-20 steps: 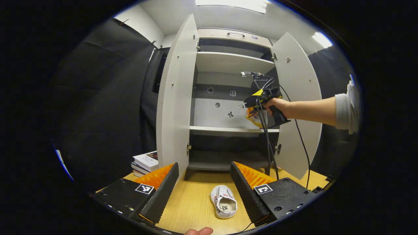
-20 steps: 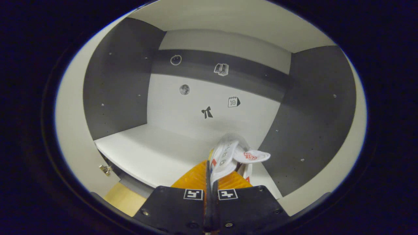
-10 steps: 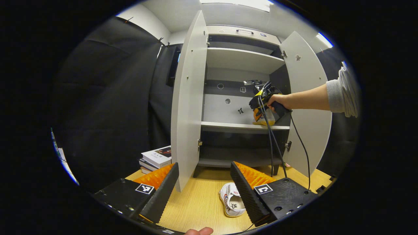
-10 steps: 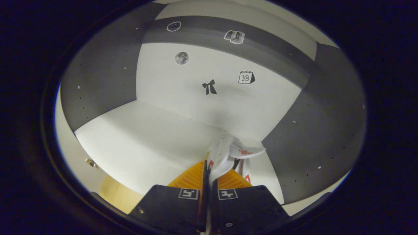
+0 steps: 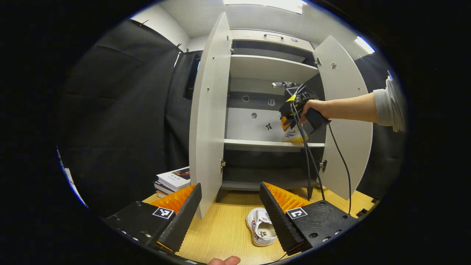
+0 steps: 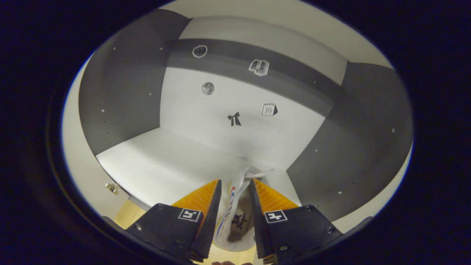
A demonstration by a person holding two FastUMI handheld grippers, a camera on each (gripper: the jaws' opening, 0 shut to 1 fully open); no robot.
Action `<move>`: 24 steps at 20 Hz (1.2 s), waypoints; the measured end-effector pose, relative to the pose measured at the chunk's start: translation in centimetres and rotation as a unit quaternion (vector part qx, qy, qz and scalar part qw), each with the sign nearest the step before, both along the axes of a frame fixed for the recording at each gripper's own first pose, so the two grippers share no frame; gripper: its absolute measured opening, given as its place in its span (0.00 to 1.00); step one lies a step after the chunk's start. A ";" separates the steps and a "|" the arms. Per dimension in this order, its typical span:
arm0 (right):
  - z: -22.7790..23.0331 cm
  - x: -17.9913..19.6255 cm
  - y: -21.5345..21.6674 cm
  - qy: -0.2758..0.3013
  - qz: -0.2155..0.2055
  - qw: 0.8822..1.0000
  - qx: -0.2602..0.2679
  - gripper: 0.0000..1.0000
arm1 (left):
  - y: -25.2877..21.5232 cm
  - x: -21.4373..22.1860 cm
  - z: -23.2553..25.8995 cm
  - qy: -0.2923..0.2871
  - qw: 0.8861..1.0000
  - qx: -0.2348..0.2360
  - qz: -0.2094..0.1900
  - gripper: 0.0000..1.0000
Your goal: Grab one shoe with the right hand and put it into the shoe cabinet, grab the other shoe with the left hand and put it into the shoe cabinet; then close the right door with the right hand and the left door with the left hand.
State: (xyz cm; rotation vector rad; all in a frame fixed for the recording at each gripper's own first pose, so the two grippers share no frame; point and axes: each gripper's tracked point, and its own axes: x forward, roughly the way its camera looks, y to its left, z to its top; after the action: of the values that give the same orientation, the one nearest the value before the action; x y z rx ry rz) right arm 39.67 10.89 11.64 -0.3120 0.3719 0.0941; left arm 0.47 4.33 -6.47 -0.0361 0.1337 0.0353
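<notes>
My right gripper [image 6: 233, 213], fingers parted, had let the first shoe [image 6: 235, 217] rest on the cabinet [image 5: 274, 68] shelf. At 6 o'clock, the second shoe [image 5: 262, 232] lay on the table [image 5: 220, 235], just beside my spread, empty left gripper [image 5: 230, 211]; withdrawing came next, I judged.

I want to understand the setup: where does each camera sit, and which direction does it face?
Left gripper view: rides the open left tongs above the wooden table, facing the open grey shoe cabinet; a hand holds the right tongs.
Right gripper view: rides the open right tongs inside the cabinet, facing its back wall.
Shared: the white shoe on the middle shelf.
</notes>
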 end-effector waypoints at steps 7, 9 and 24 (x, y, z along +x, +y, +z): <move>5.7 -9.9 0.0 -0.101 0.037 0.987 0.121 0.54 | -1.7 -0.2 0.5 -0.015 1.000 -0.011 -0.023 0.95; 5.4 -13.3 -1.4 -0.131 0.037 0.981 0.139 0.60 | -2.1 -0.2 0.4 -0.014 0.999 -0.013 -0.028 0.95; -9.6 -31.8 -6.6 -0.215 -0.007 0.964 0.157 0.65 | -2.8 0.8 -3.9 0.037 0.999 0.008 -0.037 0.95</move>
State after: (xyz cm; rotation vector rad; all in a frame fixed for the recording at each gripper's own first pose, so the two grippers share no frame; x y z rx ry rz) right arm 7.90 4.25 2.06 -0.0111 -0.0736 0.0679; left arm 1.26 1.51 -10.41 -0.0135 0.2084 -0.0368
